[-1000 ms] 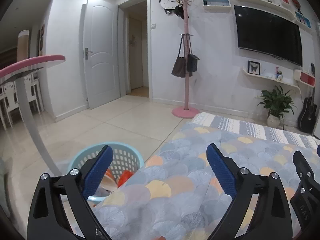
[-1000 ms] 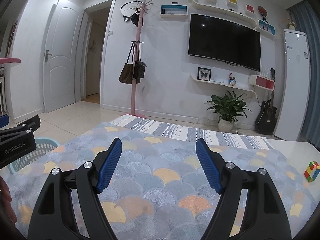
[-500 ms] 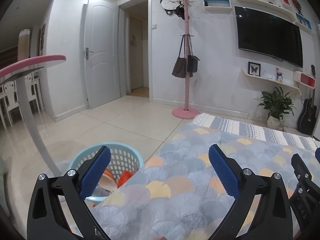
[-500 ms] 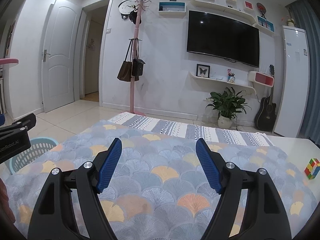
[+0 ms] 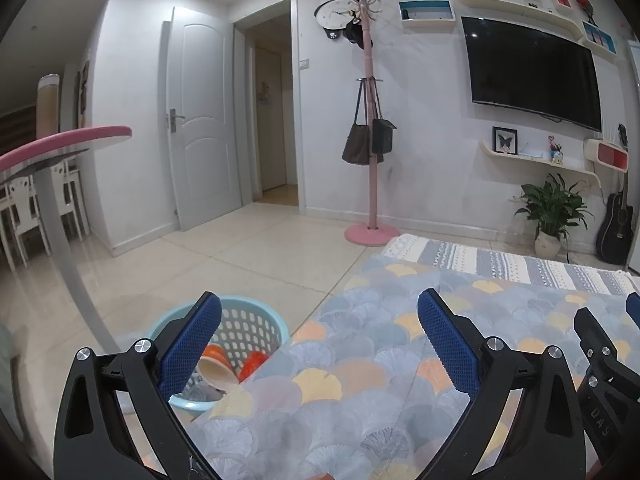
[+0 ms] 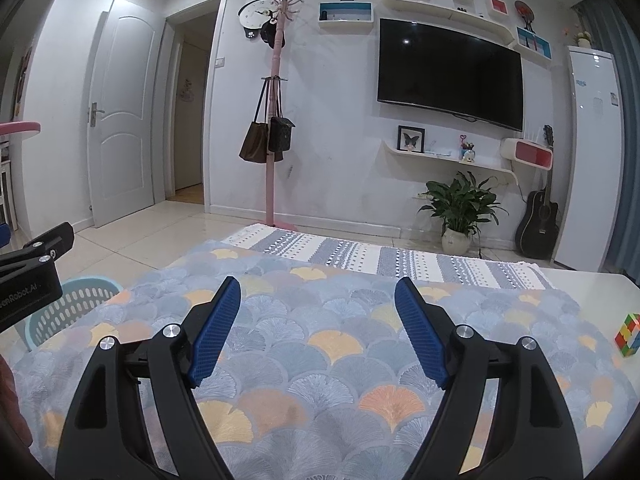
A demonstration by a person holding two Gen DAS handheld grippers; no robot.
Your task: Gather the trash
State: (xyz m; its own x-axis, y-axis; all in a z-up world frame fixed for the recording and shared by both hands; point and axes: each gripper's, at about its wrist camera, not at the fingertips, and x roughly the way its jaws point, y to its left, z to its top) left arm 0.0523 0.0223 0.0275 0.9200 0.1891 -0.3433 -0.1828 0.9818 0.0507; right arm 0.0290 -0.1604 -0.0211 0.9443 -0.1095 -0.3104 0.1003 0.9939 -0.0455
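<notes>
A light blue perforated basket (image 5: 256,307) stands on the floor off the table's left corner, with an orange-and-cream cup (image 5: 216,368) and a red-orange piece (image 5: 253,361) inside. My left gripper (image 5: 319,300) hovers open over that corner of the patterned tablecloth (image 5: 360,360), nothing between its blue pads. My right gripper (image 6: 317,285) hangs over the middle of the cloth; its jaws are opening, with nothing between them. The right wrist view shows the basket (image 6: 76,304) at the far left, behind the left gripper's finger (image 6: 36,264).
A coloured puzzle cube (image 6: 627,334) lies on the bare white tabletop at the right edge. A striped rug (image 6: 400,258), a pink coat stand (image 5: 370,236), a potted plant (image 6: 458,208) and a guitar (image 6: 538,224) stand beyond. A pink-topped round table (image 5: 64,140) rises at the left.
Both hands stay in place. The jaws of both grippers stand slightly wider apart than a second ago.
</notes>
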